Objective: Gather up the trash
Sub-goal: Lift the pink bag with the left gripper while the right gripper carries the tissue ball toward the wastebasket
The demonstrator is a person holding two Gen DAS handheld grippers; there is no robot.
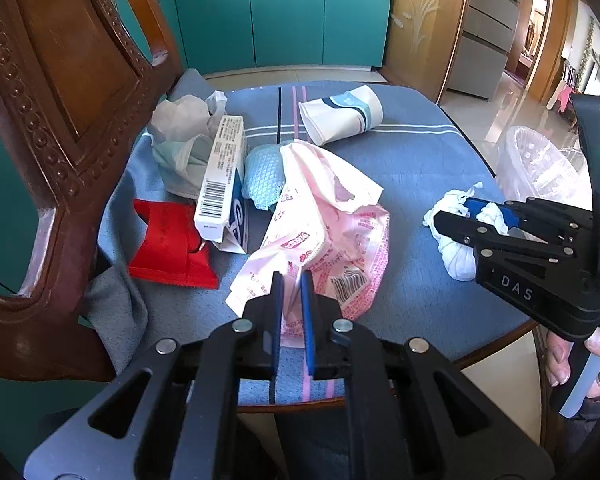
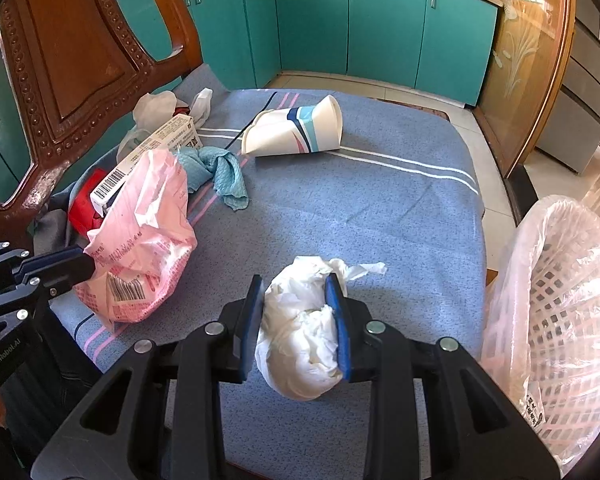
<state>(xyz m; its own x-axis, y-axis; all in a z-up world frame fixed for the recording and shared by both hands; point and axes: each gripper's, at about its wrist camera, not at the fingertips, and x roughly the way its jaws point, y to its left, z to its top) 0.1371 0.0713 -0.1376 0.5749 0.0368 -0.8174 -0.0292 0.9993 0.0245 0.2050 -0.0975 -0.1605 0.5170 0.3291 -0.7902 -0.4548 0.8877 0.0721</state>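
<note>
Wad of white tissue (image 2: 300, 332) sits at the near right of the blue cloth (image 2: 360, 208) covering the tabletop, pinched between the pads of the right hand-held gripper (image 2: 298, 324); it looks very light, soft and squashy, so a squeeze across the fat middle as here should hold, while the loose twisted tail would likely tear or slip. Pink plastic bag (image 1: 320, 224) lies crumpled just left of it, near edge nipped by the left hand-held gripper (image 1: 292, 300), jaws pressed nearly together on a thin fold; it looks light, floppy and slick, so gathering several layers is probably safer than a single film edge. Further back: a paper cup (image 2: 296, 130) on its side, light but crushable, best taken across the wall near the rim; a long white carton (image 1: 220, 176) with a barcode, stiff and easy to grip across its narrow faces; a teal mesh rag (image 2: 220, 172), a red packet (image 1: 172, 240) and pale crumpled wrappers (image 1: 180, 124) against the wooden chair back (image 1: 60, 80). A white bin with a clear liner (image 2: 560, 300) stands off the right edge, close to the tissue. A person's fingers (image 1: 560, 360) wrap the right handle.
</note>
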